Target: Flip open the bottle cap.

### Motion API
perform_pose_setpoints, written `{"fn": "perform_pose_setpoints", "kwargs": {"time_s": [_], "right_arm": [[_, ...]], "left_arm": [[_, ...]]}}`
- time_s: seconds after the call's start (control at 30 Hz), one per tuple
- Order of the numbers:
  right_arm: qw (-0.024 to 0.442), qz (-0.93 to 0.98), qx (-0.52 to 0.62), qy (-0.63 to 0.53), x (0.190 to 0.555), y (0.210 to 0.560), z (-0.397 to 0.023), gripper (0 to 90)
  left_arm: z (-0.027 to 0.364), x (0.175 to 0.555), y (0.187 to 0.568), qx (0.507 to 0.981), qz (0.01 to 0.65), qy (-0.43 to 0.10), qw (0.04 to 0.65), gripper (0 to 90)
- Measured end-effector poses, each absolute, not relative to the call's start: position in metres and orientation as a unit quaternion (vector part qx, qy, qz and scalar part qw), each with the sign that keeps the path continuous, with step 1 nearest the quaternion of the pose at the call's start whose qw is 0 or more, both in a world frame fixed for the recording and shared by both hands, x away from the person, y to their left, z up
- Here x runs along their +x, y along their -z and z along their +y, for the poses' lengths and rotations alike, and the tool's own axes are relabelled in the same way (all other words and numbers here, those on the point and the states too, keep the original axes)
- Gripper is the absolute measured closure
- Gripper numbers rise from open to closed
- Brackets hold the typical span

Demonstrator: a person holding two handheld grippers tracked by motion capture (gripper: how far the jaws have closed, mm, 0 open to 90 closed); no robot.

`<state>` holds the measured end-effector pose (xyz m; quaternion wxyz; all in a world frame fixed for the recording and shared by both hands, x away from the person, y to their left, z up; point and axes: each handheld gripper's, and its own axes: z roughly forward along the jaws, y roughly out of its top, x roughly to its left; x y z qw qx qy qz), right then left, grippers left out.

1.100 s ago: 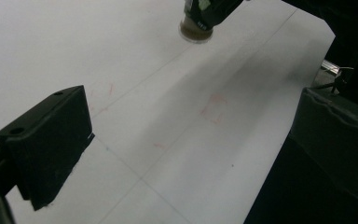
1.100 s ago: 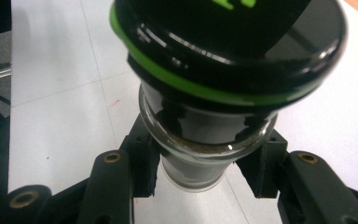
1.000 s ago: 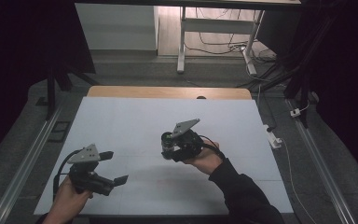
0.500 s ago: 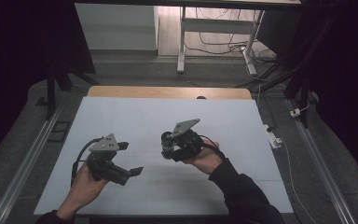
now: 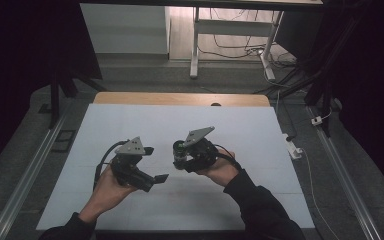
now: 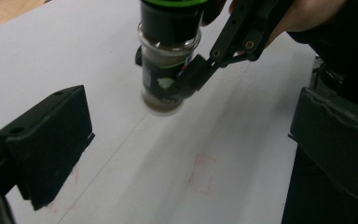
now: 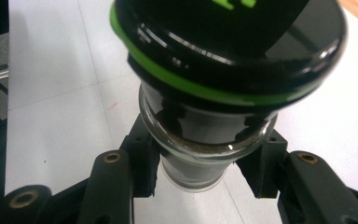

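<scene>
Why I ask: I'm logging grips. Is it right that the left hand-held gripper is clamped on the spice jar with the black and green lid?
Not quite: the right hand-held gripper is clamped on the spice jar, as the right gripper view shows. The left hand-held gripper is open and apart from it.

Spice jar (image 6: 170,70): clear glass, brown powder inside, black cap with green ring, dark label. Upright, clamped at mid-body in right hand-held gripper (image 5: 180,156), base just above white tabletop (image 5: 240,130).

We see bare white table (image 5: 130,120) to the left, right and far; just the held jar (image 5: 179,154) stands between our grippers
</scene>
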<state>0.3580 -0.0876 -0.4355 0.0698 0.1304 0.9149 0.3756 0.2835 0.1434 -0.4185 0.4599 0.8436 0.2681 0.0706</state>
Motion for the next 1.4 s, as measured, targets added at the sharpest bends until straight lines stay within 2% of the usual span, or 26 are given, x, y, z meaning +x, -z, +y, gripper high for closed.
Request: {"fn": "perform_pose_setpoints", "kwargs": {"time_s": [0.47, 0.6, 0.73, 0.83, 1.07, 1.33, 1.4], "right_arm": [[0.069, 0.916, 0.132, -0.374, 0.360, 0.437, -0.086, 53.1], [0.070, 0.916, 0.132, -0.373, 0.360, 0.437, -0.086, 53.1], [0.071, 0.916, 0.132, -0.373, 0.360, 0.437, -0.086, 53.1], [0.072, 0.916, 0.133, -0.372, 0.360, 0.437, -0.087, 53.1], [0.073, 0.917, 0.132, -0.370, 0.361, 0.438, -0.086, 53.1], [0.071, 0.916, 0.136, -0.370, 0.361, 0.439, -0.085, 53.1], [0.072, 0.917, 0.135, -0.369, 0.361, 0.439, -0.085, 53.1]], "left_arm": [[0.121, 0.296, 0.420, 0.856, 0.250, -0.067, 0.449, 0.0], [0.116, 0.297, 0.420, 0.859, 0.248, -0.077, 0.441, 4.1], [0.121, 0.298, 0.418, 0.855, 0.258, -0.080, 0.442, 18.3], [0.127, 0.298, 0.416, 0.848, 0.266, -0.078, 0.451, 33.2], [0.127, 0.297, 0.412, 0.852, 0.253, -0.072, 0.453, 60.9], [0.117, 0.297, 0.410, 0.858, 0.245, -0.077, 0.445, 88.2], [0.117, 0.298, 0.410, 0.859, 0.245, -0.077, 0.442, 88.7]]}}
